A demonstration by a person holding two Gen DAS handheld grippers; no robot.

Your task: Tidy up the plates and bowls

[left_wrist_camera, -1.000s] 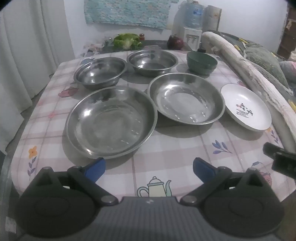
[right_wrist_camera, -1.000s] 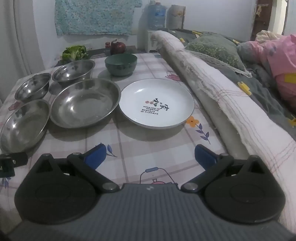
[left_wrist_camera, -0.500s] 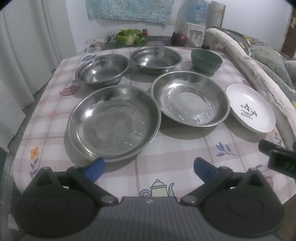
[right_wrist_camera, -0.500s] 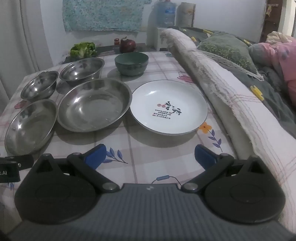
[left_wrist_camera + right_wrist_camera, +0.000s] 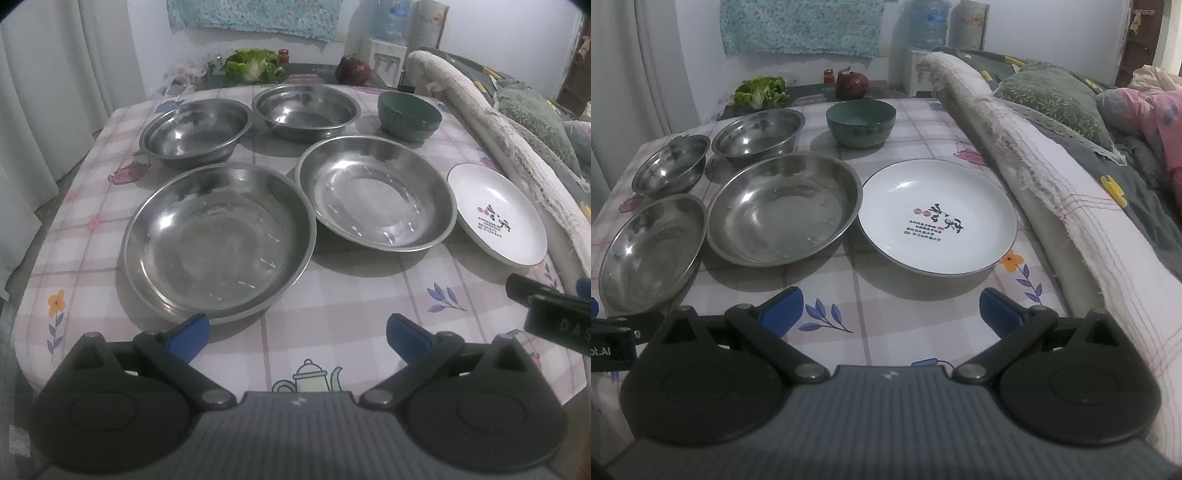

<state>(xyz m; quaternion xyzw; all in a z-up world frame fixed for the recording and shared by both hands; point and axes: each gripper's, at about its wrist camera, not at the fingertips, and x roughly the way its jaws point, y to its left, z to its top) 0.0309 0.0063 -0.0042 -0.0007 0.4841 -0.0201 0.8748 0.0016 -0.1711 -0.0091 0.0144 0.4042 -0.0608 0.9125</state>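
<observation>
Hovering at the near edge of the tabletop (image 5: pixel 332 295), the left claw (image 5: pixel 297 334) and right claw (image 5: pixel 891 310) are both spread, holding nothing. Steel plates (image 5: pixel 219 242) lie mid-tabletop, the white plate (image 5: pixel 938 216) toward the right edge; likely risk: slick, close-set rims slipping or clattering when pinched.

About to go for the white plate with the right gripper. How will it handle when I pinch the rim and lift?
The white plate looks glazed ceramic, so probably slick between the pads and fragile if dropped. Its rim is low and sloped, so a pinch may slide off; grip deep. It likely weighs more than the steel pan beside it, so it may tilt from a one-sided hold by the right gripper.
</observation>
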